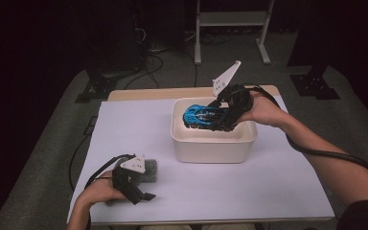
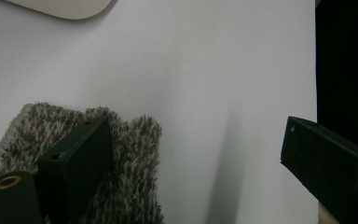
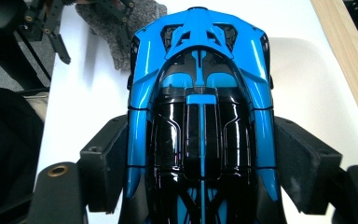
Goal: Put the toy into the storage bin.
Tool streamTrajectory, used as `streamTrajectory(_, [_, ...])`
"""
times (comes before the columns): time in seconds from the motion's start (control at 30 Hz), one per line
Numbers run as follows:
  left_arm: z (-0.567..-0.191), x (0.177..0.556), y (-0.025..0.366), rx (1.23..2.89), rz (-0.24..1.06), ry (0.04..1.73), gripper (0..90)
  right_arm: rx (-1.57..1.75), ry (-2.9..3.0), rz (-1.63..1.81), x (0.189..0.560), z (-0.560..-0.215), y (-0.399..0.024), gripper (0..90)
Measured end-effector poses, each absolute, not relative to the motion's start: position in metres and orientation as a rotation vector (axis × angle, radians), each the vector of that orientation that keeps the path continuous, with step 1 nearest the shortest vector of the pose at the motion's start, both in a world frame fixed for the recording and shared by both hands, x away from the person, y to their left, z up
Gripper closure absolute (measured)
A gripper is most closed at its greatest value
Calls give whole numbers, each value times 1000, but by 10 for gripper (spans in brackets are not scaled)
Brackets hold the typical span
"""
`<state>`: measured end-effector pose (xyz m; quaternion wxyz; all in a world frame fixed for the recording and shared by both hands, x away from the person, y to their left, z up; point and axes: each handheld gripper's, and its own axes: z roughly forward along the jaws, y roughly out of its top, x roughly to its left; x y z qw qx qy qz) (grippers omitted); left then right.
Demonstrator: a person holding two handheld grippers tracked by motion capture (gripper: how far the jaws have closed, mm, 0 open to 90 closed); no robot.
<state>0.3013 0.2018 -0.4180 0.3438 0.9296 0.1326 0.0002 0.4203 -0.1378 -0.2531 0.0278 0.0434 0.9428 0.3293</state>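
Note:
A blue and black toy car [image 1: 202, 115] hangs over the open top of a cream box [image 1: 211, 140], nose towards the left. My right gripper [image 1: 216, 118] is shut on it. In the right gripper view the two pads [image 3: 106, 156] press on the sides of the car [image 3: 200, 93]. At the front left my left gripper [image 1: 141, 190] stands open beside a fuzzy grey cloth [image 1: 151, 169]. In the left gripper view one jaw lies over the cloth [image 2: 130, 154] and nothing is between the jaws of the left gripper [image 2: 198, 135].
A white sheet [image 1: 268, 182] covers the table, with a wooden strip [image 1: 143, 94] along the far edge. A corner of the box [image 2: 65, 7] shows in the left gripper view. Dark stands and cables sit on the floor beyond the table.

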Motion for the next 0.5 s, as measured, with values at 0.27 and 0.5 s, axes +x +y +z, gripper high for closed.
streamTrajectory(0.27, [-419,301,203,2415,0,348,83,139,2926,1034,431,-266,-133,253])
streamTrajectory(0.5, [-418,301,205,2408,5,351,83,161,2945,1046,441,-282,-131,253])
